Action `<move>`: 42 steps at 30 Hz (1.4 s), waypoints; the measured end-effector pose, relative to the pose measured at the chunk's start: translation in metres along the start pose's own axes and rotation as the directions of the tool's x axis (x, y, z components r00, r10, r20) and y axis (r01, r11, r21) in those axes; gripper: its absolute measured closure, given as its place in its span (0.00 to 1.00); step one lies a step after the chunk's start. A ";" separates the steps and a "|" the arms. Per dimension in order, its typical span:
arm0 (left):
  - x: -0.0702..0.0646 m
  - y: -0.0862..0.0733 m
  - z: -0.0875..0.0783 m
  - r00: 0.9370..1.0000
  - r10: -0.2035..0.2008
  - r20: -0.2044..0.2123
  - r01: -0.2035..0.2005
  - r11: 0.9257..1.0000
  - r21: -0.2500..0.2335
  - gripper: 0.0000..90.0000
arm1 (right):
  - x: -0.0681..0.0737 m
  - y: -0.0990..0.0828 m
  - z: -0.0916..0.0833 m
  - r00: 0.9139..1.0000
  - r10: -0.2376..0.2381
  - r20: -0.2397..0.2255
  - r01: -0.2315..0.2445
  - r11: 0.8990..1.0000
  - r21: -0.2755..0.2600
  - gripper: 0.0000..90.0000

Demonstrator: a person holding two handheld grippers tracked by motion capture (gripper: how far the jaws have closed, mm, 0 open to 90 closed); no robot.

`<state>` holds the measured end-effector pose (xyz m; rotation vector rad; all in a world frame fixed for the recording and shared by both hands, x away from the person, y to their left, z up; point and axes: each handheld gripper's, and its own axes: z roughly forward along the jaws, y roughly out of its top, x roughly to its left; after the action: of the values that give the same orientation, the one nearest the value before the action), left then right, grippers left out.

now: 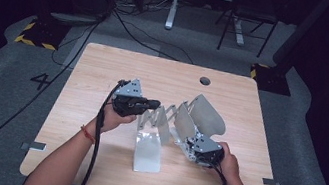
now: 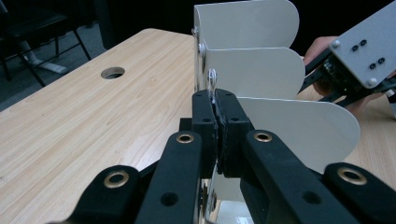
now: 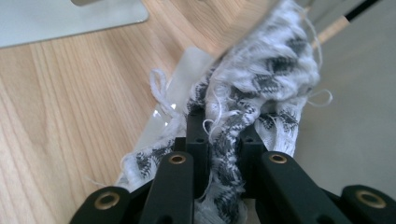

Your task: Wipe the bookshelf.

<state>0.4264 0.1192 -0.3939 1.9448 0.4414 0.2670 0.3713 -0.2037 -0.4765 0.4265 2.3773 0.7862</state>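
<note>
Right gripper [image 3: 223, 128] clamped on a frayed black-and-white woven cloth [image 3: 261, 88] — fabric bunches up between the two black jaws and spills past them. Loose threads stick out (left edge especially). Beside it: wooden table [image 3: 70, 102]; pale grey panel [image 3: 355, 116] at right.

A light wooden table [image 1: 105, 70] with a round hole [image 1: 205, 81] bears a folding metal rack [image 1: 148, 153].

The tabletop [image 1: 104, 77] is pale wood grain with a dark round hole [image 1: 205, 81]. The folding rack [image 2: 261, 74] has plain pale grey panels, while the cloth [image 3: 261, 93] is white with a black-and-grey zigzag weave and frayed white threads. Both tools [image 2: 215, 105] [image 3: 224, 126] are black with brass-coloured rivets.
</note>
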 end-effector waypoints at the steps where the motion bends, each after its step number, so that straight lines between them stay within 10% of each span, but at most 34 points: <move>1: 0.000 0.000 0.000 1.000 -0.001 0.002 0.001 1.000 -0.001 0.97 | -0.001 -0.001 -0.003 1.000 -0.005 0.019 0.005 1.000 0.008 0.89; 11: 0.000 0.000 0.000 1.000 0.000 0.007 0.000 1.000 0.002 0.97 | -0.016 -0.005 -0.059 0.966 0.010 0.258 -0.001 0.999 -0.034 0.89; 19: 0.000 0.000 0.000 1.000 -0.001 0.007 0.001 1.000 0.004 0.98 | -0.025 0.010 -0.097 0.938 0.067 0.340 -0.012 0.987 -0.159 0.89; 25: 0.000 0.000 0.001 1.000 -0.010 0.007 0.010 1.000 0.002 0.98 | -0.027 0.016 -0.086 0.944 0.106 0.313 -0.044 0.979 -0.198 0.89; 35: 0.000 0.001 0.000 1.000 0.001 0.003 -0.001 1.000 0.006 0.98 | -0.007 0.001 -0.011 0.988 0.083 0.133 -0.075 0.995 -0.060 0.88; 42: 0.000 0.001 0.000 1.000 0.005 -0.002 -0.005 1.000 0.007 0.98 | -0.004 -0.007 0.008 0.987 0.159 0.012 -0.159 0.986 0.038 0.86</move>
<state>0.4262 0.1185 -0.3933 1.9530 0.4392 0.2704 0.3781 -0.2073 -0.4841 0.6413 2.3757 0.8077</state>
